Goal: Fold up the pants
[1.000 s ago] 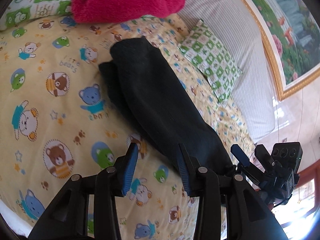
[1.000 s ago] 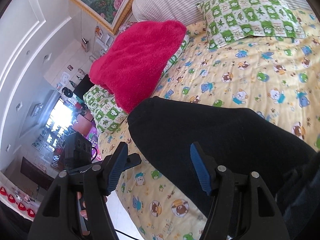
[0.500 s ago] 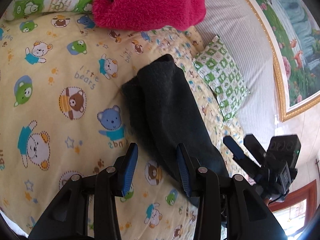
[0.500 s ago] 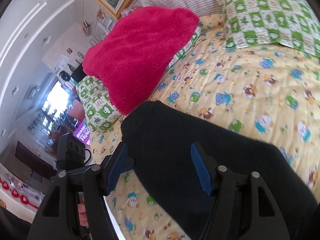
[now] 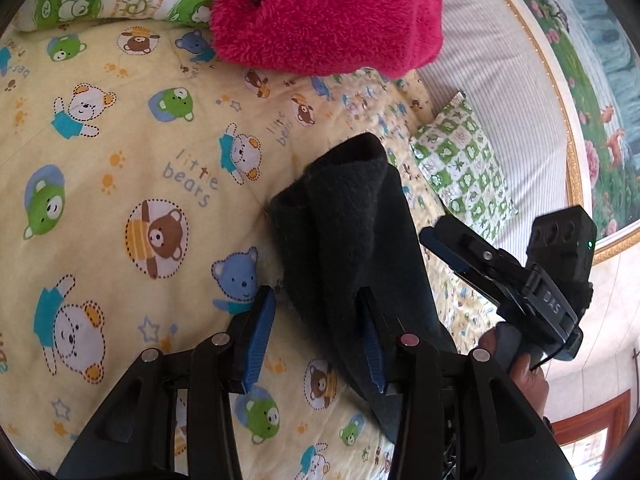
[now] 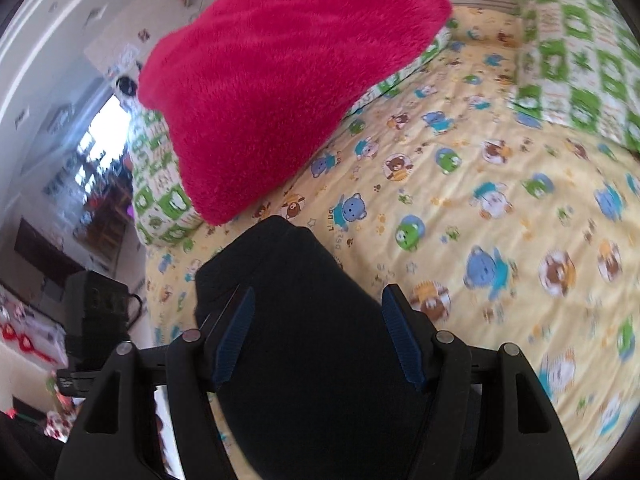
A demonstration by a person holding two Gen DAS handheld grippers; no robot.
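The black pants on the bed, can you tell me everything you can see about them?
The pants are black and look like soft, fuzzy fleece. They lie lengthwise on the yellow bear-print bedsheet, doubled over with layers showing at the far end, which points toward the pink fluffy blanket without touching it. The left gripper and the right gripper both hang open at the near part; whether any finger touches the cloth is unclear. No pockets or waistband show.

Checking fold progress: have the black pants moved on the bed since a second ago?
Yes. In the right wrist view the black pants end now sits just below the pink blanket, nearer than before.
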